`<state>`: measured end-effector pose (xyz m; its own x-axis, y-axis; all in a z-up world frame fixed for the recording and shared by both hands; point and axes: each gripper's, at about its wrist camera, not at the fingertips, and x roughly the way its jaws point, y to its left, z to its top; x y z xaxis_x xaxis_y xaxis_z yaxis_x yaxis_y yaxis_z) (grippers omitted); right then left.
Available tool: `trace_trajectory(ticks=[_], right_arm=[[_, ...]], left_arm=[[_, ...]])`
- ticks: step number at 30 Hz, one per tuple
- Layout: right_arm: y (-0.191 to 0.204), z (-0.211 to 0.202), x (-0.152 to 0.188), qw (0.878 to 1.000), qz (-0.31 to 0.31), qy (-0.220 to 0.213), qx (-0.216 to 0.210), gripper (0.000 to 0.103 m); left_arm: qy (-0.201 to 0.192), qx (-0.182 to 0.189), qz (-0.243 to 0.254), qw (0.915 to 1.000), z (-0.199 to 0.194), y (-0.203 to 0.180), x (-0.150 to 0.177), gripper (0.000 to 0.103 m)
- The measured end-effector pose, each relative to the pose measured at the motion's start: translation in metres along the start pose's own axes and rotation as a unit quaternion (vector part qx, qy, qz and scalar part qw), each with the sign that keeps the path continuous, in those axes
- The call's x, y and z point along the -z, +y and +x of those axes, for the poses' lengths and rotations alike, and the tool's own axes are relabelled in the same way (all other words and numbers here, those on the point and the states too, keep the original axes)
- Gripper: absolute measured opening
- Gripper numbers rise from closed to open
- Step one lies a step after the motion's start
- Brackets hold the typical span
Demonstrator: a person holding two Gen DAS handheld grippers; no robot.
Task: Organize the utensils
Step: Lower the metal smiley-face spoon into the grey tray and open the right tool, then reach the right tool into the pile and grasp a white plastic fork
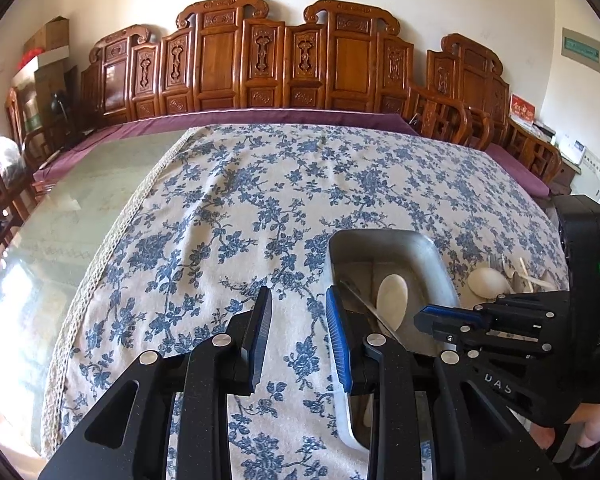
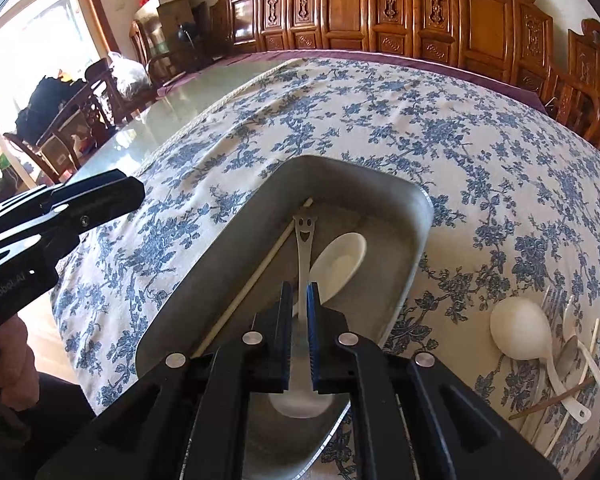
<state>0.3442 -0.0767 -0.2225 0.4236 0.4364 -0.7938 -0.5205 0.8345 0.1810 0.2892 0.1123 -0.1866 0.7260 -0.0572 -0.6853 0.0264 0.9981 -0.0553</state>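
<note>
My right gripper point(image 2: 300, 292) is shut on the stem of a metal spoon point(image 2: 303, 236) with a smiley face cut into its handle end. The spoon hangs over a metal tray point(image 2: 420, 200) on the floral tablecloth. Inside the tray lie a white ceramic spoon point(image 2: 340, 260) and a pale chopstick point(image 2: 256, 276). My left gripper point(image 1: 298, 296) stands open just left of the tray point(image 1: 380, 234), with only cloth between its fingers. In the left wrist view the right gripper point(image 1: 420, 316) reaches in over the tray near the white spoon point(image 1: 392, 296).
A loose pile of utensils point(image 2: 556, 344) lies on the cloth right of the tray: a white rice paddle point(image 2: 516, 328), forks, spoons and chopsticks. Carved wooden chairs line the far side. The bare glass tabletop point(image 1: 80, 220) is on the left.
</note>
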Motion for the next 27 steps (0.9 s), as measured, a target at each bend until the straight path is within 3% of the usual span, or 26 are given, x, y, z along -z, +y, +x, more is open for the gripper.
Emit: trace_trajectory(ticks=[7,9,14,16,19,22,24,27], right_arm=[[-0.039,-0.057,0.009,0.999,0.007,-0.040,0.033,0.009],[-0.056,-0.070,0.013,0.998,0.012,-0.043,0.046,0.009],[-0.116,-0.099,0.033,0.994,0.020,-0.034,0.103,0.009],[-0.139,-0.100,0.040,0.992,0.020,-0.022,0.123,0.009],[-0.168,-0.091,0.047,0.990,0.013,0.003,0.142,0.022],[-0.196,-0.073,0.052,0.987,0.007,0.037,0.158,0.022],[-0.206,-0.064,0.054,0.987,0.004,0.047,0.155,0.022],[-0.212,-0.050,0.052,0.986,-0.008,0.065,0.154,0.022]], left_arm=[[-0.019,0.027,0.003,0.9995,-0.009,-0.028,-0.005,0.037],[-0.023,0.037,0.005,0.9990,-0.011,-0.040,-0.008,0.048],[-0.027,0.063,0.016,0.9975,-0.011,-0.073,-0.012,0.049],[-0.026,0.070,0.025,0.9969,-0.009,-0.088,-0.012,0.049],[-0.019,0.077,0.037,0.9962,-0.004,-0.104,-0.009,0.049],[-0.010,0.078,0.051,0.9956,0.001,-0.120,-0.005,0.050],[-0.006,0.079,0.056,0.9953,0.003,-0.126,-0.002,0.059],[0.000,0.081,0.062,0.9948,0.007,-0.135,0.001,0.060]])
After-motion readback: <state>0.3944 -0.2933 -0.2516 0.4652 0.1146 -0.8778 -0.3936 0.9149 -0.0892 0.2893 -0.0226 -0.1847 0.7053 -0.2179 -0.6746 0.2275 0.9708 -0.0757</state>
